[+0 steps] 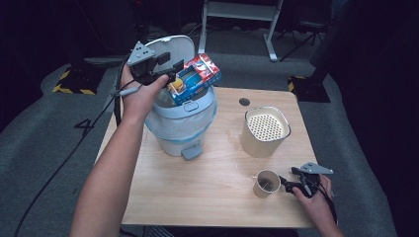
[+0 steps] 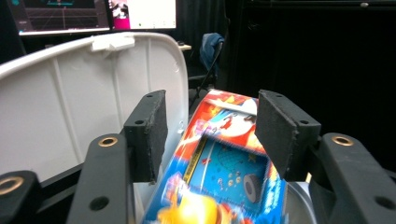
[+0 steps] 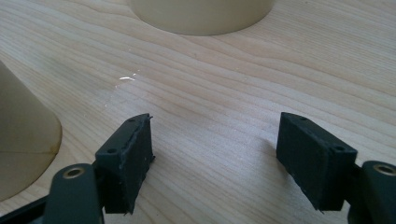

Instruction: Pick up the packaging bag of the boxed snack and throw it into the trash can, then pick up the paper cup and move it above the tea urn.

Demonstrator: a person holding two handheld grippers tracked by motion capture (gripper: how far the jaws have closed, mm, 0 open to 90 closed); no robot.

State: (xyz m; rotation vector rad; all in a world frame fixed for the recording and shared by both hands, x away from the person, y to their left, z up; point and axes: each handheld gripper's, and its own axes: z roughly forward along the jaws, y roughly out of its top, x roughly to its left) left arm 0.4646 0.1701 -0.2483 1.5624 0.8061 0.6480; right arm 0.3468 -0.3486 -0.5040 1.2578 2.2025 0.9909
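Work in hand: dropping a toy package (image 1: 195,78) into a pedal bin (image 1: 184,129) on the bench (image 1: 217,197).
Left claw (image 1: 173,74): held over the bin's mouth, jaws spread and released; in the left gripper view the pads (image 2: 148,135) stand clear on either side of the package, not pressing it.
Package position: between and just beyond the left claw's jaws, above the bin opening, in front of the raised lid (image 2: 70,98).
Key relation: the package's long axis runs away from the claw and tilts downward at the near end (so it looks ready to slide into the bin).
Nearer hand: the left one; the right is well apart at the bench's near right corner.
Right claw (image 1: 288,182): low over the wood, jaws parted with nothing between them, just beside a small paper cup (image 1: 267,183).
Package material: glossy printed card, red and blue, with a clear window; flat and oblong.
Bin: smooth pale plastic, rounded, thin liner bag folded over the rim, grey pedal in front.
Also on bench: a cream canister (image 1: 266,131) with a perforated top.
Bench surface: light wood grain, matt.
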